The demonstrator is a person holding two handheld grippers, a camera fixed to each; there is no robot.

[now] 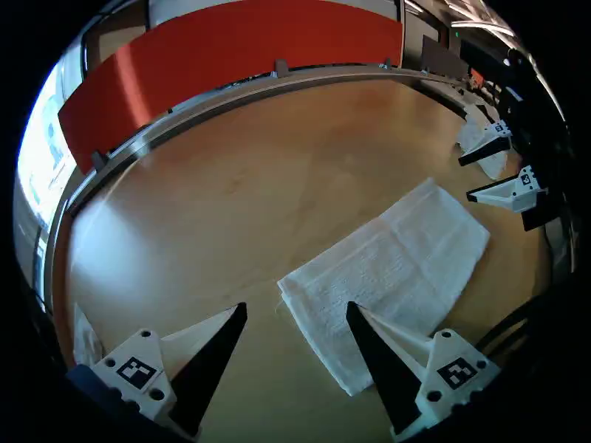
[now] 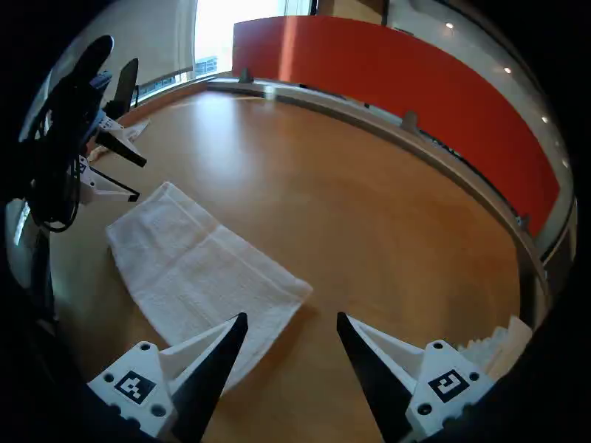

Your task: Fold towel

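Plain white towel (image 1: 391, 273), faint woven texture. Honey-tan wood table (image 1: 221, 199). Bright orange-red divider (image 1: 221, 44) along the back. Left gripper (image 1: 295, 306) and right gripper (image 2: 289, 316): black fingers (image 1: 214, 354), white bodies, black-and-white square markers (image 1: 139, 371).

Towel (image 1: 399, 258): near edge partly hidden, apparently behind left gripper (image 1: 295, 305).

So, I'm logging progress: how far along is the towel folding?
The towel lies flat on the table as a neat rectangle, seemingly folded already. Nothing is in hand: left gripper and right gripper are open, holding nothing. Any further fold is left.
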